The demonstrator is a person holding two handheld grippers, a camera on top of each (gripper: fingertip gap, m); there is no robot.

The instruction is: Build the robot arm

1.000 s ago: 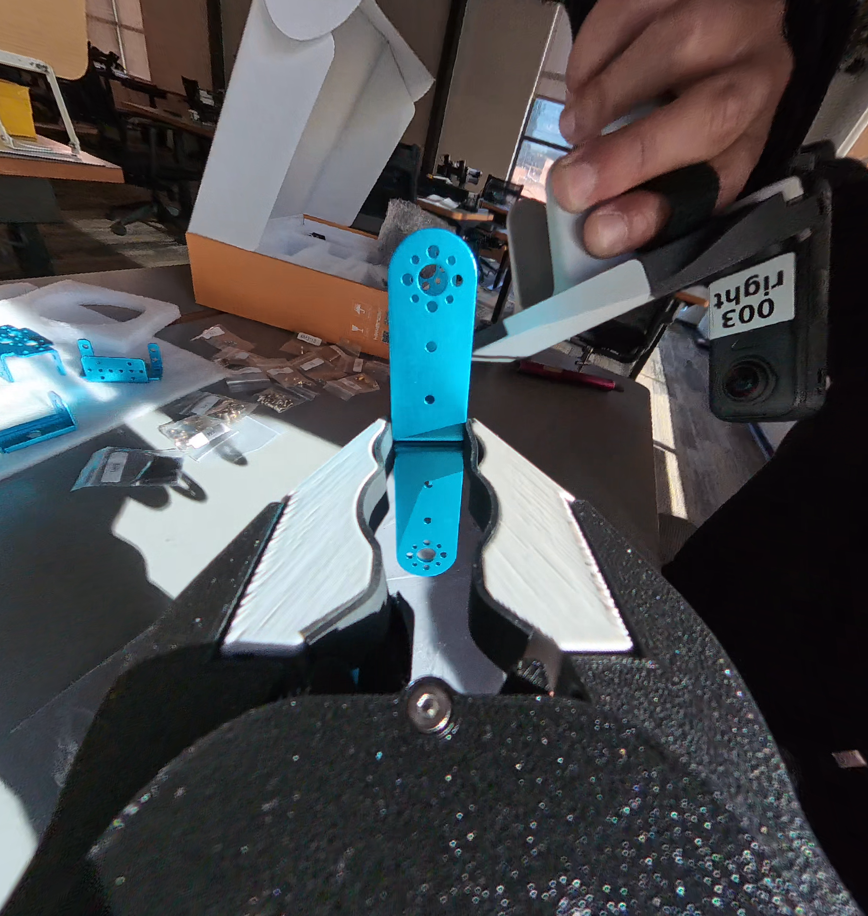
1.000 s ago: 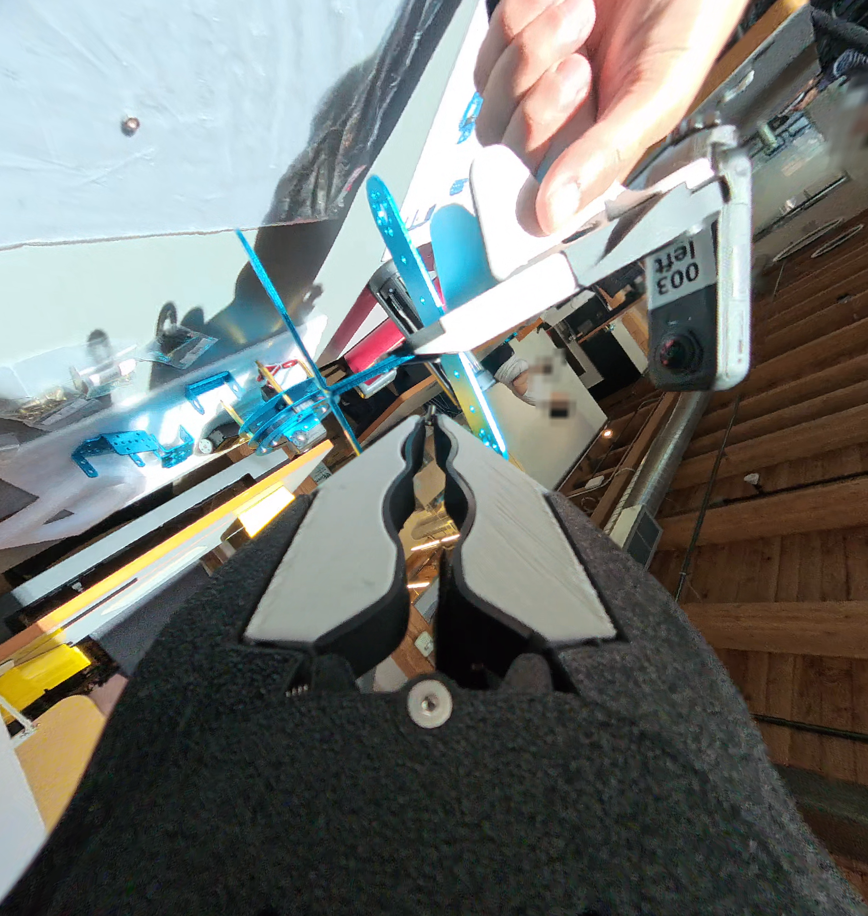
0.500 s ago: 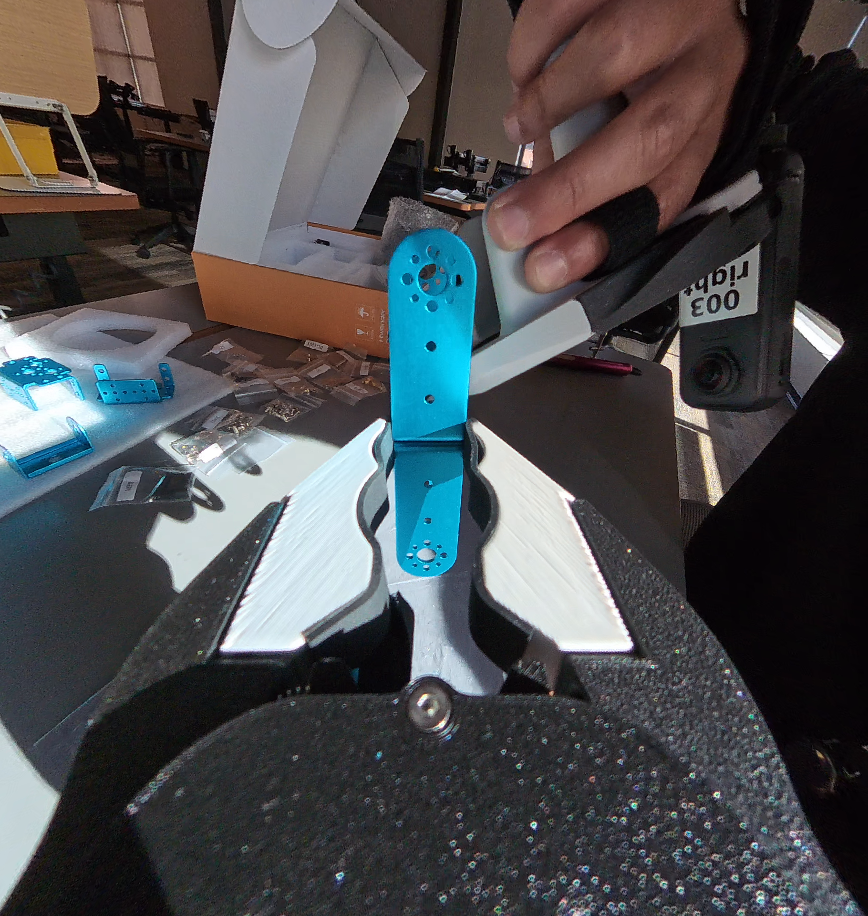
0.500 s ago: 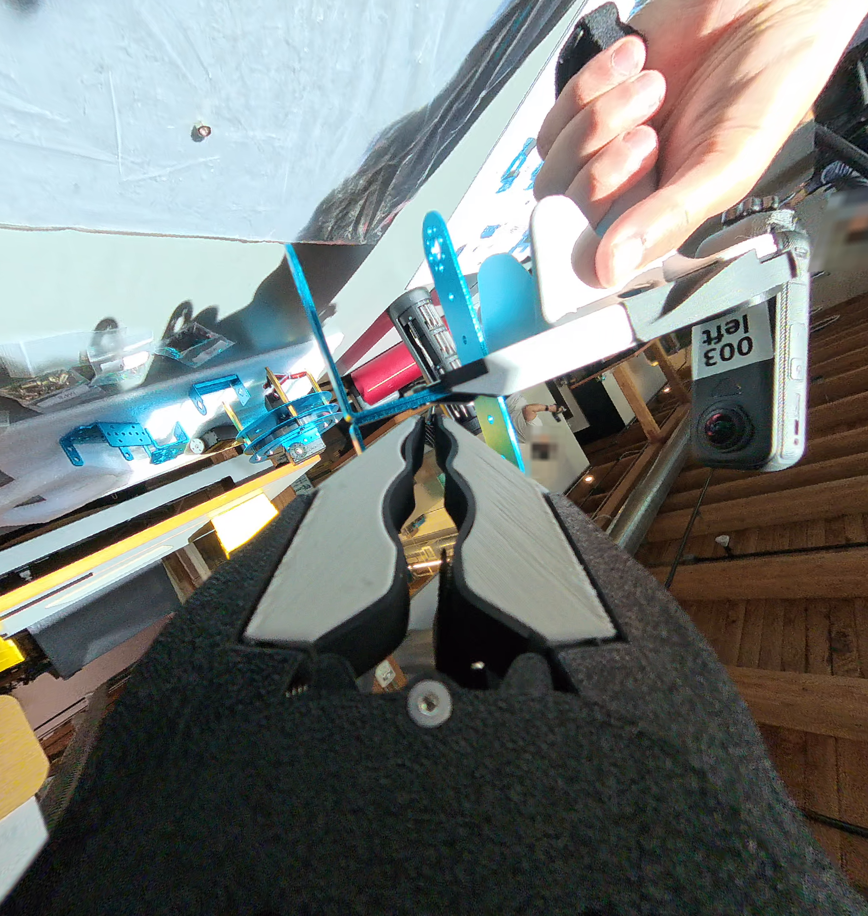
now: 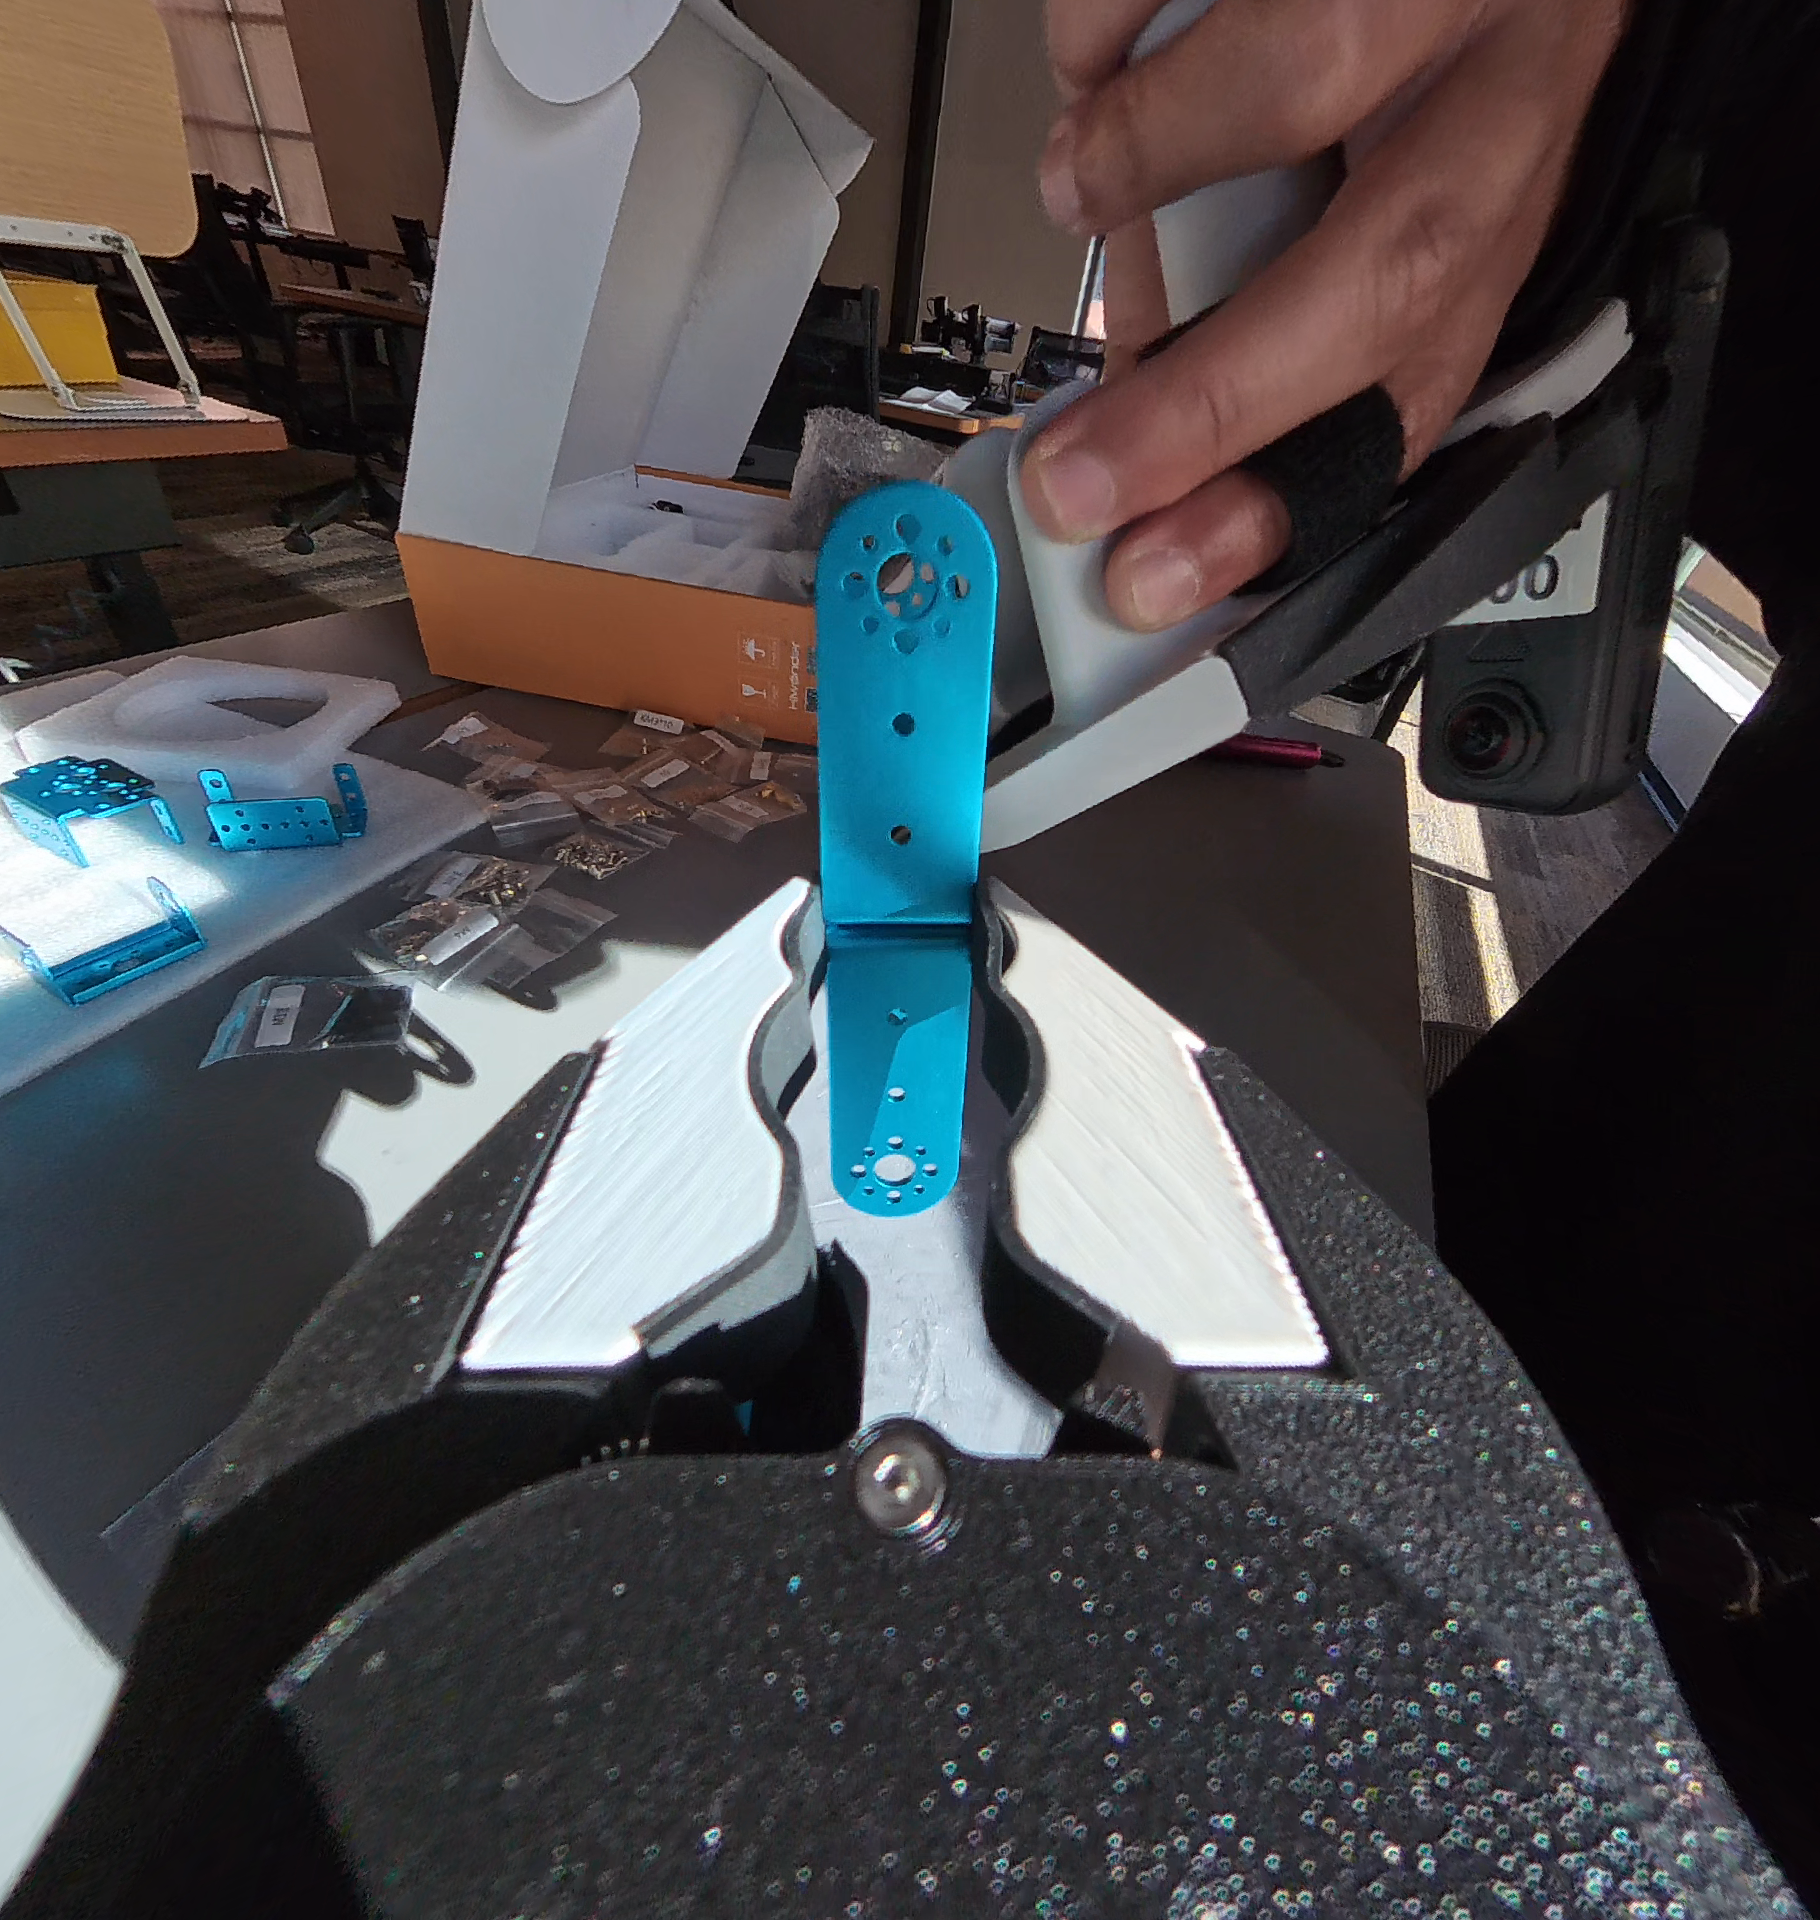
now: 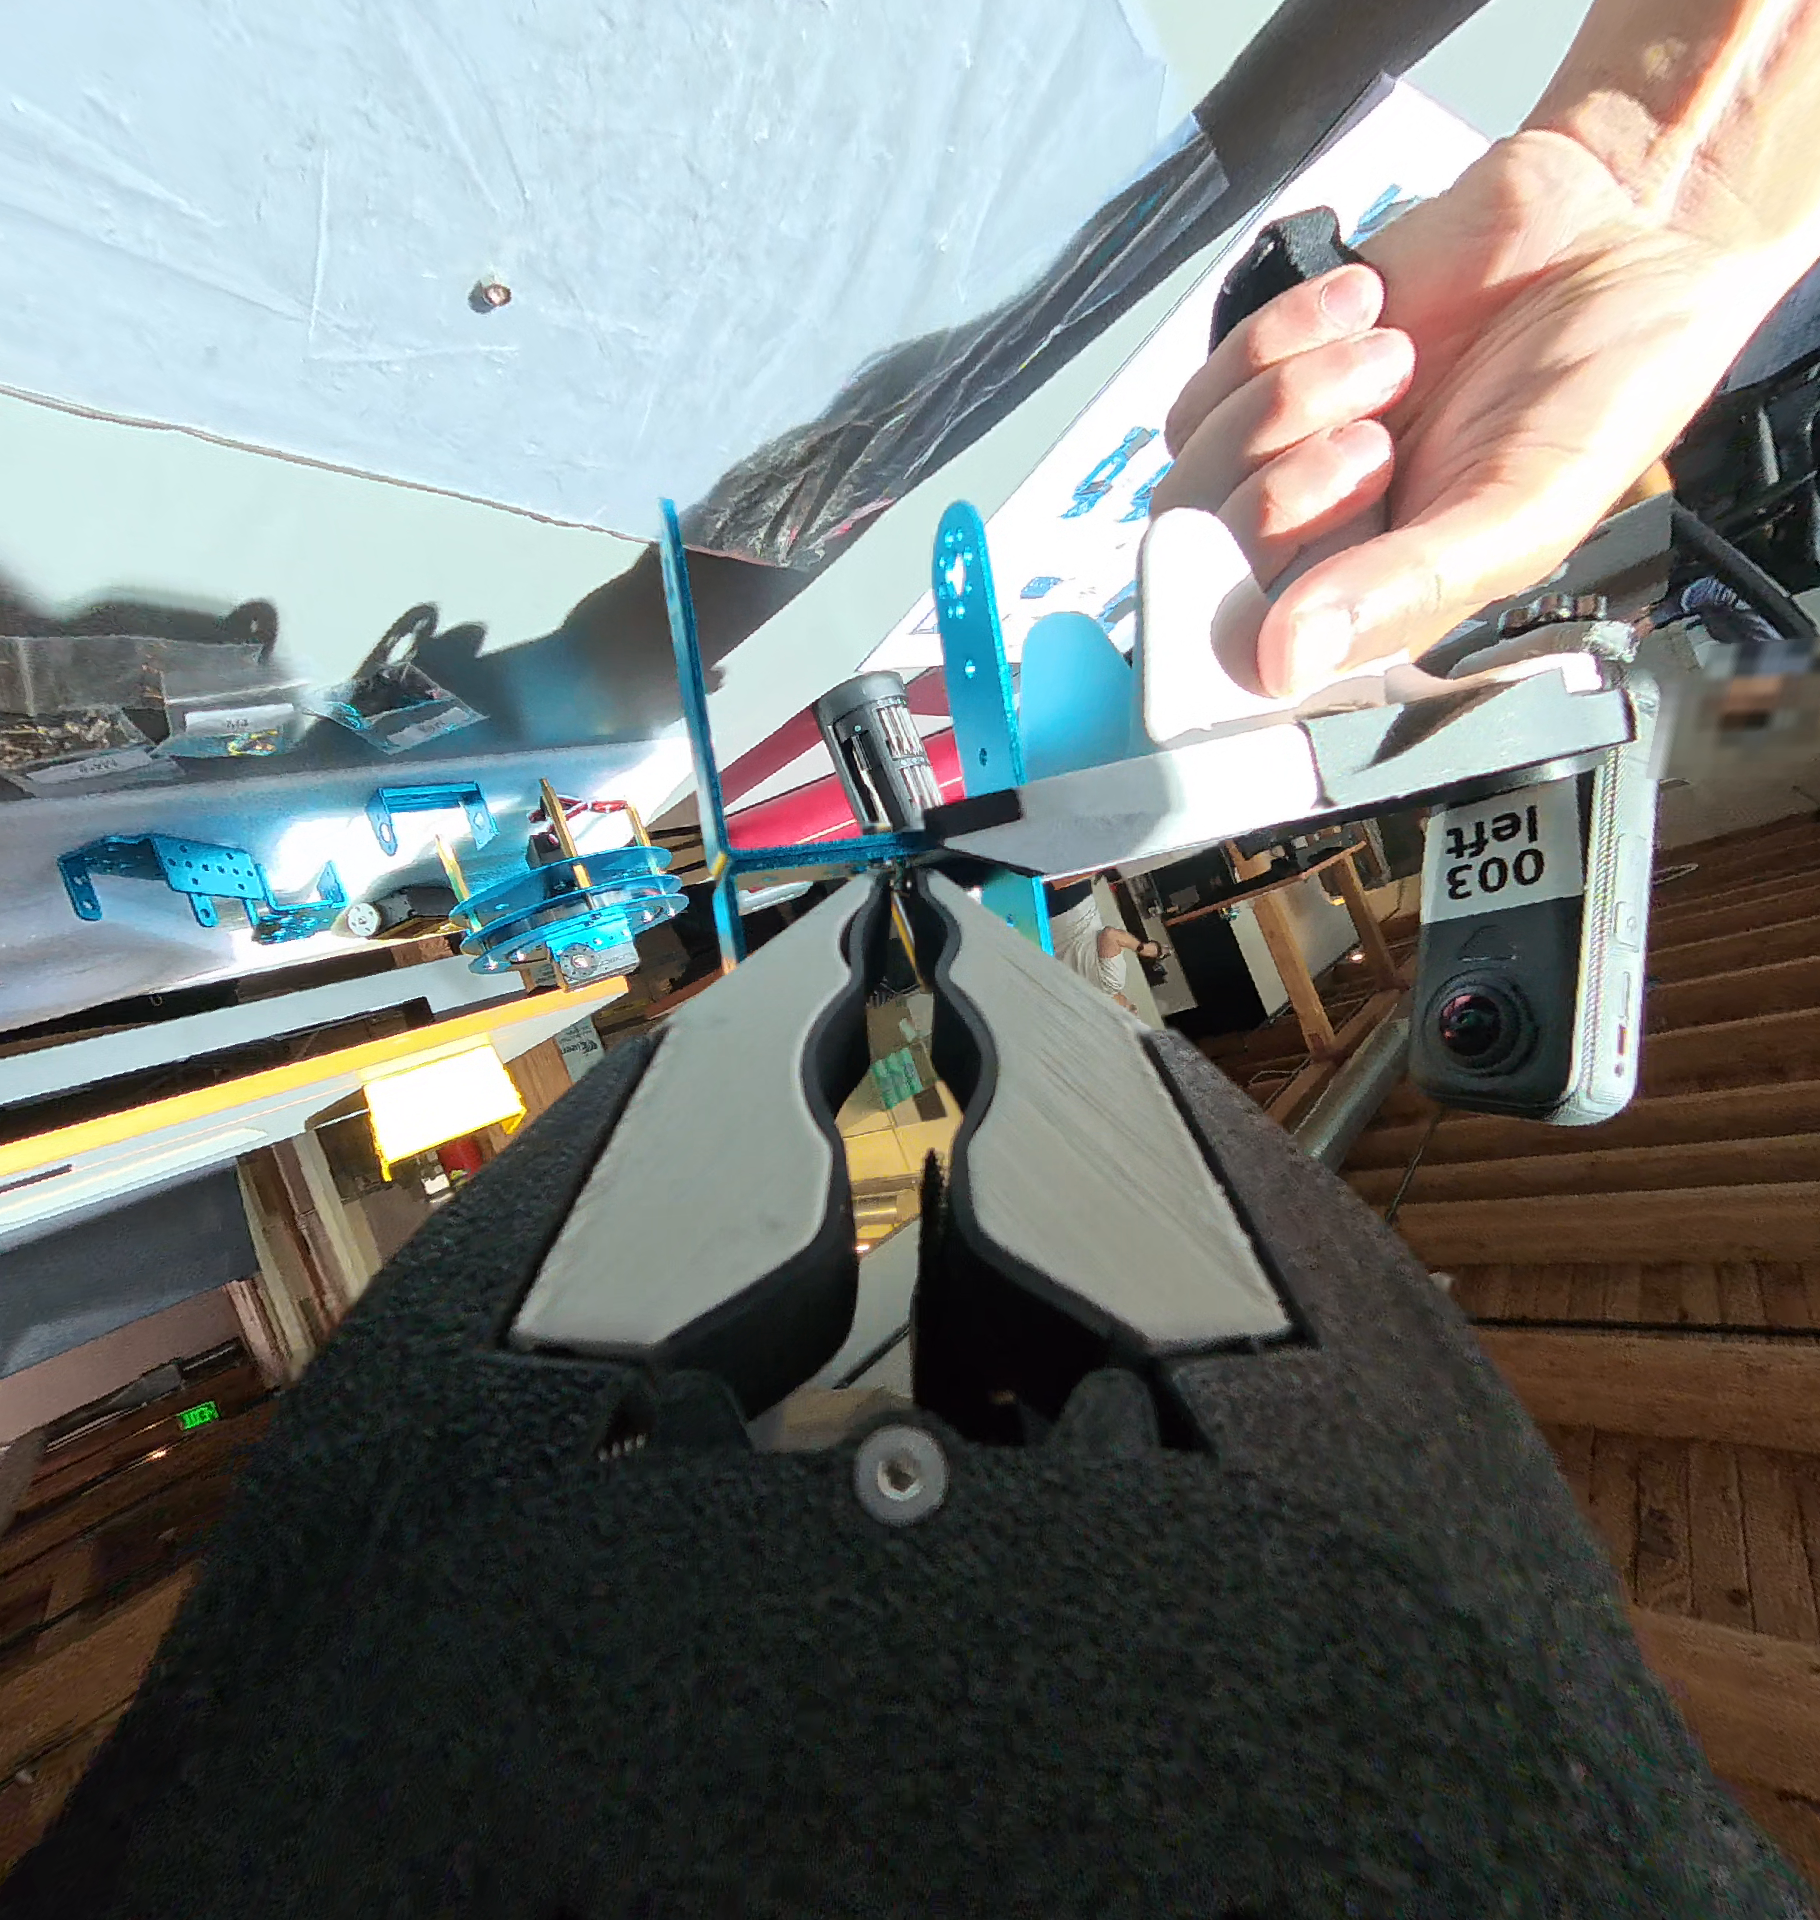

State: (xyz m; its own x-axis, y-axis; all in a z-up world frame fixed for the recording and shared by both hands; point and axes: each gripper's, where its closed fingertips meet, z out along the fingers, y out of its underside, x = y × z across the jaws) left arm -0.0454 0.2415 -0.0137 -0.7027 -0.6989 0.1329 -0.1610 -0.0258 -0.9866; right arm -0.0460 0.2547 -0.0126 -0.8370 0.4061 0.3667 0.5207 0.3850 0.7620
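Note:
My left gripper (image 5: 898, 920) is shut on a blue perforated metal bracket (image 5: 904, 727). One arm of the bracket stands upright past the fingertips and another lies flat between the fingers. My right gripper (image 5: 992, 836), held by a hand (image 5: 1249, 343), comes in from the upper right, with its tip just behind the upright arm's right edge. In the right wrist view, which is upside down, my right gripper (image 6: 901, 883) has its fingers closed together and its tips at the bracket's thin edge (image 6: 812, 854). The left gripper (image 6: 973, 810) crosses from the right.
An open orange and white box (image 5: 594, 623) stands at the back of the dark table (image 5: 1197, 914). Several small bags of screws (image 5: 573, 821) lie in front of it. Blue brackets (image 5: 272, 821) lie on white foam at left. A blue round assembly (image 6: 563, 904) sits on the table. Less than 4 cm separates the two grippers' tips.
The right gripper has moved in and down toward the bracket, and its tip now sits against the upright arm. The left gripper still holds the bracket in the same way.

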